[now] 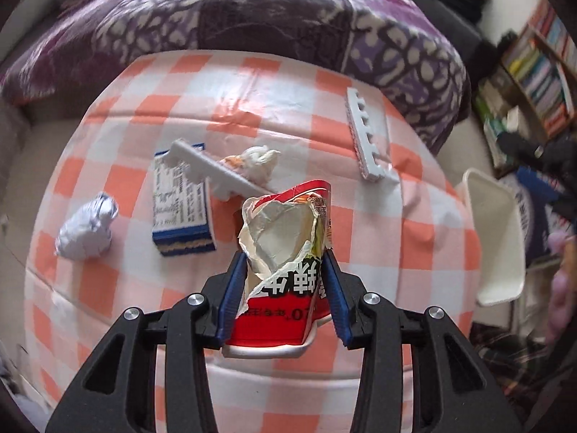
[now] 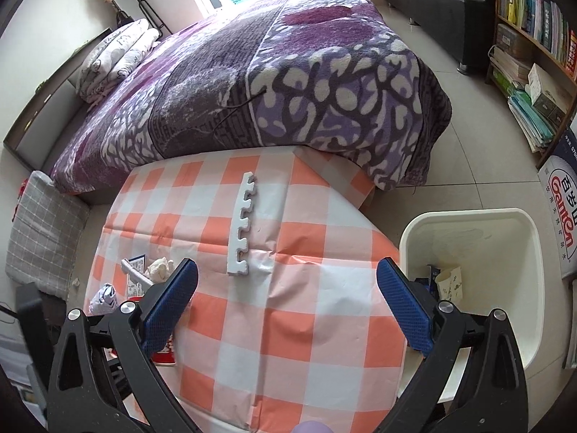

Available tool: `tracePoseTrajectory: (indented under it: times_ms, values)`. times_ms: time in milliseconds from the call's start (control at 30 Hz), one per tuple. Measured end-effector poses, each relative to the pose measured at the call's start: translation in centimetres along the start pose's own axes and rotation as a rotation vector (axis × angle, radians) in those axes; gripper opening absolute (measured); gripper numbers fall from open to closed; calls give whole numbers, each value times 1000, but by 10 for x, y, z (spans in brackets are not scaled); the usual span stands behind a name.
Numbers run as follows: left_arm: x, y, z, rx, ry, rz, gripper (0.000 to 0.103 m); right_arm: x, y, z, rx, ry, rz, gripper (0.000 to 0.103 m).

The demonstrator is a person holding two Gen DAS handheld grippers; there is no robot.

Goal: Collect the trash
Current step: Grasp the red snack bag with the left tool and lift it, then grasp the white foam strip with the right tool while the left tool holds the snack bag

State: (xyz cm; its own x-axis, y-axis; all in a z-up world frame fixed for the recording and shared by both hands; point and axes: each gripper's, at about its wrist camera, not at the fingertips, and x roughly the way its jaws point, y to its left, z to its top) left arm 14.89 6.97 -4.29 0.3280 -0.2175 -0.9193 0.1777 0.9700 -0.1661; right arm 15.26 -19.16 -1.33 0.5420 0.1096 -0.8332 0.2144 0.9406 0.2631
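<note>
My left gripper [image 1: 285, 281] is shut on a crushed red paper cup [image 1: 285, 270], held above the checkered table [image 1: 360, 223]. On the table lie a crumpled white paper ball [image 1: 86, 229], a blue and white box [image 1: 180, 205], a crumpled tissue [image 1: 258, 162] and two white foam strips [image 1: 368, 133], one [image 1: 212, 173] over the box. My right gripper [image 2: 286, 301] is open and empty above the table [image 2: 288, 324], with a foam strip [image 2: 241, 223] ahead. The white bin [image 2: 479, 278] stands right of the table and holds some trash.
A bed with a purple blanket [image 2: 288, 72] lies behind the table. A bookshelf [image 2: 533, 36] and a printed carton [image 2: 562, 223] stand at the right. A grey cushion [image 2: 47, 231] lies at the left. The bin also shows in the left wrist view [image 1: 494, 238].
</note>
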Motion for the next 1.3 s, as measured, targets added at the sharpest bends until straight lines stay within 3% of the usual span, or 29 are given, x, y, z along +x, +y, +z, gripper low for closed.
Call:
tracePoseTrajectory:
  times_ms: [133, 300, 467, 633, 667, 967, 1000, 1100, 1300]
  values:
    - [-34, 35, -27, -246, -97, -36, 43, 11, 26, -12, -81, -7, 10, 95]
    - [-66, 73, -44, -399, -210, 40, 43, 35, 70, -33, -270, 27, 41, 95]
    - [-103, 87, -39, -391, -316, 34, 43, 64, 114, -51, -498, 63, 100, 93]
    - [-111, 92, -39, -394, -329, 28, 44, 91, 139, -60, -650, 103, 115, 70]
    - [-110, 95, -40, -397, -325, 33, 44, 97, 142, -61, -665, 111, 113, 70]
    - [-106, 107, -42, -429, -304, 20, 44, 129, 152, -65, -680, 134, 112, 68]
    - [-105, 107, -43, -427, -301, 21, 44, 129, 152, -65, -674, 130, 123, 65]
    - [-103, 107, -43, -423, -296, 22, 44, 133, 152, -66, -639, 169, 146, 28]
    - [-103, 110, -45, -438, -295, 35, 44, 114, 150, -71, -612, 124, 158, 27]
